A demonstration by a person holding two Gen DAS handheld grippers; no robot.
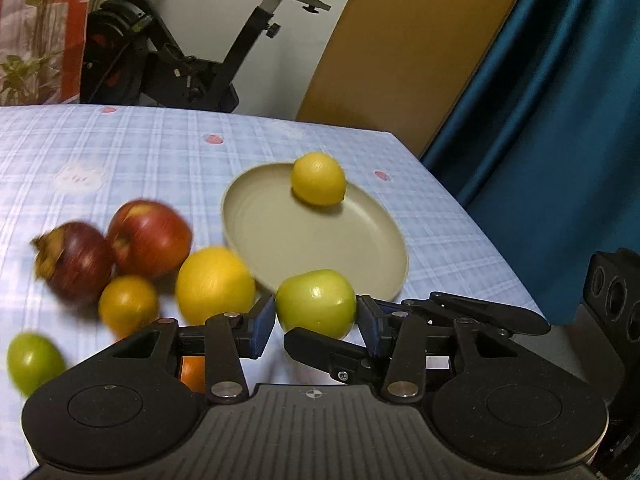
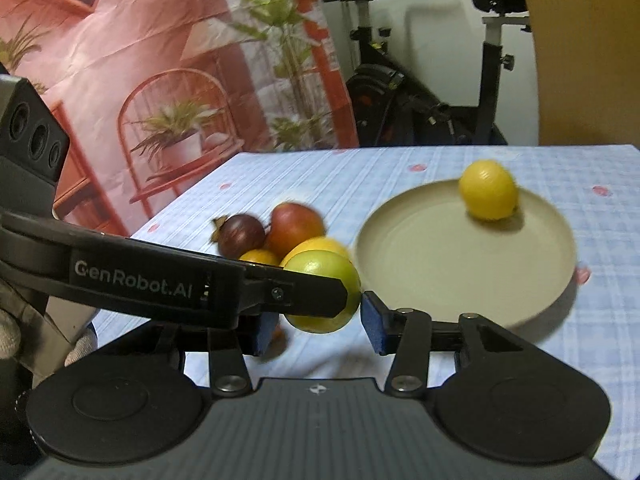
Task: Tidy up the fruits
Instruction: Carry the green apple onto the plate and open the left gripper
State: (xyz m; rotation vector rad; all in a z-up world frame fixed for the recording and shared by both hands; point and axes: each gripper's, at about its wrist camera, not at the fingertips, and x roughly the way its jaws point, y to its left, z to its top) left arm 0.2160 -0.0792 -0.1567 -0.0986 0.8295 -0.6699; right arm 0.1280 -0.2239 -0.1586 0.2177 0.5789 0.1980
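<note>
Fruits barely sorted tbh: one round yellow fruit point(image 1: 319, 179) on the beige round plate point(image 1: 280, 236), left tongs point(image 1: 316, 316) and right tongs point(image 2: 318, 324) both clamping a glossy green fruit point(image 1: 316, 294), mixed fruit pile point(image 1: 148, 236) left on the blue checked bench point(image 1: 440, 240).

My left tongs point(image 1: 316, 320) and right tongs point(image 2: 320, 322) both close on one shiny green apple point(image 1: 316, 303). Past it stands a beige plate point(image 1: 280, 236) with a yellow lemon point(image 1: 318, 179) by its far rim. Left of the plate huddle a red apple point(image 1: 150, 238), a dark mangosteen point(image 1: 74, 266), a yellow orange point(image 1: 215, 286) and a small orange point(image 1: 128, 306); another green fruit point(image 1: 34, 362) sits apart.
</note>
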